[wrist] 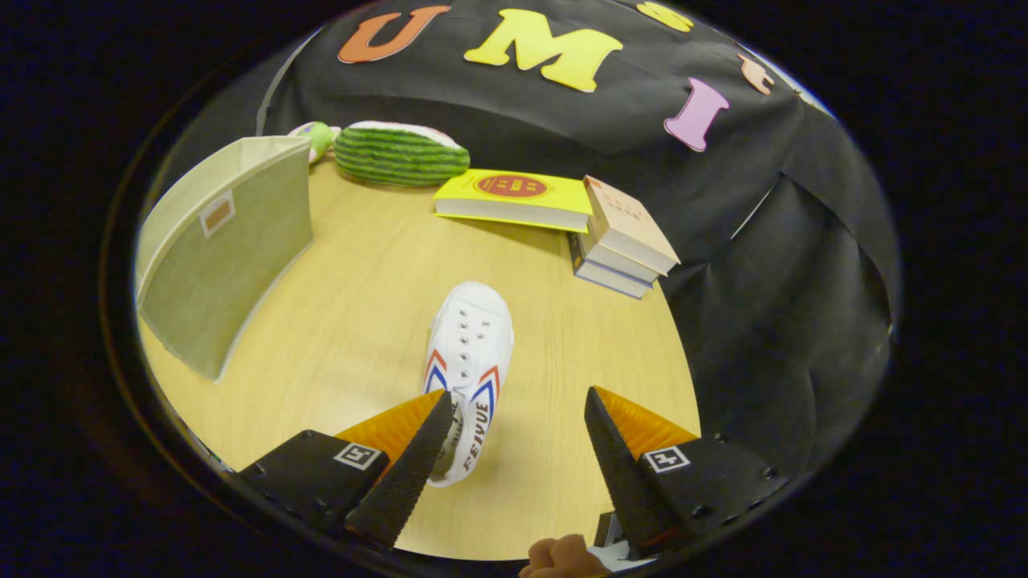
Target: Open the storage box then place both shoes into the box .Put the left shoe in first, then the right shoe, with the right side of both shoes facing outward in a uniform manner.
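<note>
Shoe (468,361) lying on the counter (353,321), heel between the fingers of the tool (514,417), toe pointing ahead. Tool spread wide, gripping nothing; left finger overlaps the heel. Close squarely across the heel collar. Storage box (225,249) stands ahead-left, well apart.
</note>
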Tool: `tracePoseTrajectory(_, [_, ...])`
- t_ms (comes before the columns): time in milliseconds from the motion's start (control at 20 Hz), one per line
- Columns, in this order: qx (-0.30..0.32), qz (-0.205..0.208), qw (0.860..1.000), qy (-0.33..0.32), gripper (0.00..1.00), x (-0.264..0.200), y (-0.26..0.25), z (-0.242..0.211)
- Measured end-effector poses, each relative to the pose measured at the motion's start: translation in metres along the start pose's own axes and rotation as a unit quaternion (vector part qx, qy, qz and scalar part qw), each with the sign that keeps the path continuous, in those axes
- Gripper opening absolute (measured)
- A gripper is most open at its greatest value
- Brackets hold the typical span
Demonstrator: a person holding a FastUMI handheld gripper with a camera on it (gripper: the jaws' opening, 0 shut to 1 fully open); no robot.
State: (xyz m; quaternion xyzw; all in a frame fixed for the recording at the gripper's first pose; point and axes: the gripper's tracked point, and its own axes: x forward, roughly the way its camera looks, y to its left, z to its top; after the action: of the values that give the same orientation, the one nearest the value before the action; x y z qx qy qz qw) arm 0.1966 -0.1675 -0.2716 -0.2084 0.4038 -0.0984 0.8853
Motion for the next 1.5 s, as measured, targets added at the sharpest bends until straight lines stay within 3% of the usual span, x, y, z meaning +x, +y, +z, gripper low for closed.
tracePoseTrajectory(200, [0.009, 0.044, 0.998, 0.048, 1.00, 0.027, 0.012, -0.026])
tracePoseTrajectory(300, [-0.006, 0.043, 0.997, 0.056, 1.00, 0.046, 0.012, -0.034])
tracePoseTrajectory(350, [-0.004, 0.077, 0.995, 0.066, 1.00, 0.050, 0.024, -0.038])
tracePoseTrajectory(550, [-0.017, 0.093, 0.992, 0.079, 0.93, 0.053, 0.025, -0.036])
tracePoseTrajectory(750, [0.023, 0.130, 0.986, 0.103, 0.93, 0.057, 0.031, -0.034])
tracePoseTrajectory(800, [0.042, 0.179, 0.977, 0.104, 0.71, 0.053, 0.049, -0.035])
tracePoseTrajectory(900, [0.091, 0.170, 0.978, 0.084, 0.29, 0.054, 0.042, -0.032])
tracePoseTrajectory(1000, [0.139, 0.159, 0.975, 0.074, 0.06, 0.057, 0.032, -0.026])
tracePoseTrajectory(1100, [0.163, 0.173, 0.970, 0.052, 0.05, 0.046, 0.035, -0.011])
tracePoseTrajectory(1300, [0.141, 0.178, 0.974, 0.021, 0.05, 0.010, 0.033, 0.013])
tracePoseTrajectory(1500, [0.148, 0.210, 0.966, 0.003, 0.05, -0.038, 0.052, 0.038])
